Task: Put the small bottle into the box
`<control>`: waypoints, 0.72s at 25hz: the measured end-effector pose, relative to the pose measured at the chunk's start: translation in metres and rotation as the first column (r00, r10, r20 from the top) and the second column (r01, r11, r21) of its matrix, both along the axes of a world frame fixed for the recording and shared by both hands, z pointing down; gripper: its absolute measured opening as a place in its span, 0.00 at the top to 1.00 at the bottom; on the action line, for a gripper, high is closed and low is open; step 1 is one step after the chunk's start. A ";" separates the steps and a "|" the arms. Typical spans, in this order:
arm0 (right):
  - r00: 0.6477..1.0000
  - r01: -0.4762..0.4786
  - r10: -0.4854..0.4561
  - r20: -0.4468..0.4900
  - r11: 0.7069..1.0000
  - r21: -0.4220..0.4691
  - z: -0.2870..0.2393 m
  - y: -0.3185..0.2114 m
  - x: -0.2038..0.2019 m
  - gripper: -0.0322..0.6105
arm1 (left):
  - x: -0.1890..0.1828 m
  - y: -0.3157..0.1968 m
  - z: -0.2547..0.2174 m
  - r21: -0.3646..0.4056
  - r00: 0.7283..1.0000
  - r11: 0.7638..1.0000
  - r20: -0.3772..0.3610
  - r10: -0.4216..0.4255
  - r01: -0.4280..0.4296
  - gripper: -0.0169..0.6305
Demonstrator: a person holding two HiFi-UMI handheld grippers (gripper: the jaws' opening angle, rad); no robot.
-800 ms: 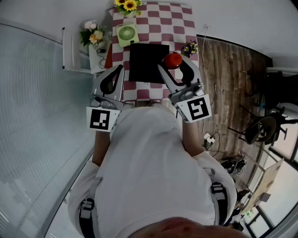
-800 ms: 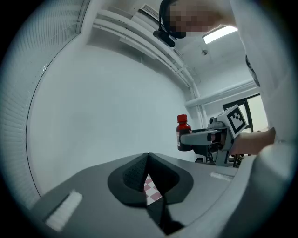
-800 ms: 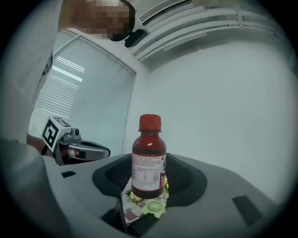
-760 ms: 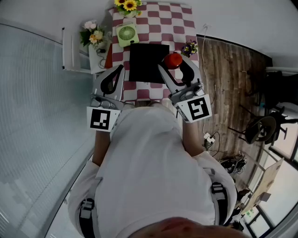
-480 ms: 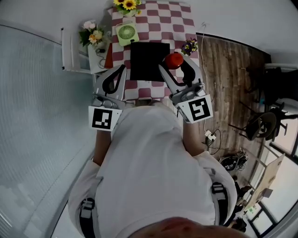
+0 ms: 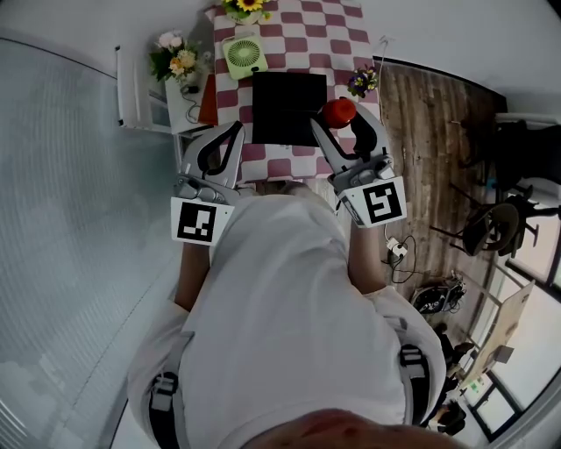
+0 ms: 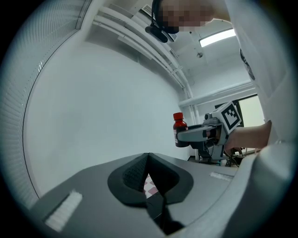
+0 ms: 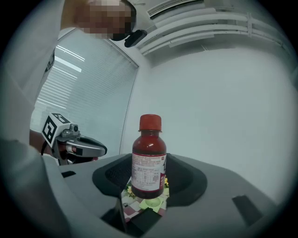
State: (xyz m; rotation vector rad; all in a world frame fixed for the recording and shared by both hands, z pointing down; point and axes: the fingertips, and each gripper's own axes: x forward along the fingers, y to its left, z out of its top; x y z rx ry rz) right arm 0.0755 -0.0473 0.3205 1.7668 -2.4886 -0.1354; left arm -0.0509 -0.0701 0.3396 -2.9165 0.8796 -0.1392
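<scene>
Right tool (image 6: 338,121): held forward over the tabletop (image 6: 337,44), jaws clamped on the small bottle (image 8: 149,158).
Small bottle: upright, long axis vertical, red cap up, beside the box (image 6: 287,107).
Left tool (image 7: 148,162): held forward, jaws together, empty.

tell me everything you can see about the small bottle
The small bottle is stubby, clear-looking plastic, full of dark red liquid, with a red screw cap and a white printed label whose print is too small to read. It stands upright, gripped at its body between the right gripper's jaws, held up above the checked tablecloth. In the head view it shows by the right edge of the black box, not inside it.
</scene>
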 end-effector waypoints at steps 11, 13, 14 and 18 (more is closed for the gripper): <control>0.993 -0.050 0.046 -0.106 0.998 -0.041 0.017 0.003 -0.001 0.61 | -0.010 0.007 0.010 -0.013 0.999 0.998 -0.005 0.054 -0.054 0.97; 0.988 -0.057 0.047 -0.145 0.996 -0.064 0.025 0.001 0.000 0.61 | -0.010 0.008 0.013 -0.012 0.998 0.998 0.000 0.055 -0.055 0.97; 0.985 -0.052 0.037 -0.170 0.995 -0.086 0.032 0.000 0.000 0.61 | -0.010 0.009 0.013 -0.008 0.998 0.998 0.005 0.055 -0.055 0.97; 0.965 -0.011 -0.036 -0.259 0.984 -0.177 0.068 -0.007 0.002 0.61 | -0.012 0.017 0.017 0.021 0.997 0.998 0.057 0.060 -0.061 0.97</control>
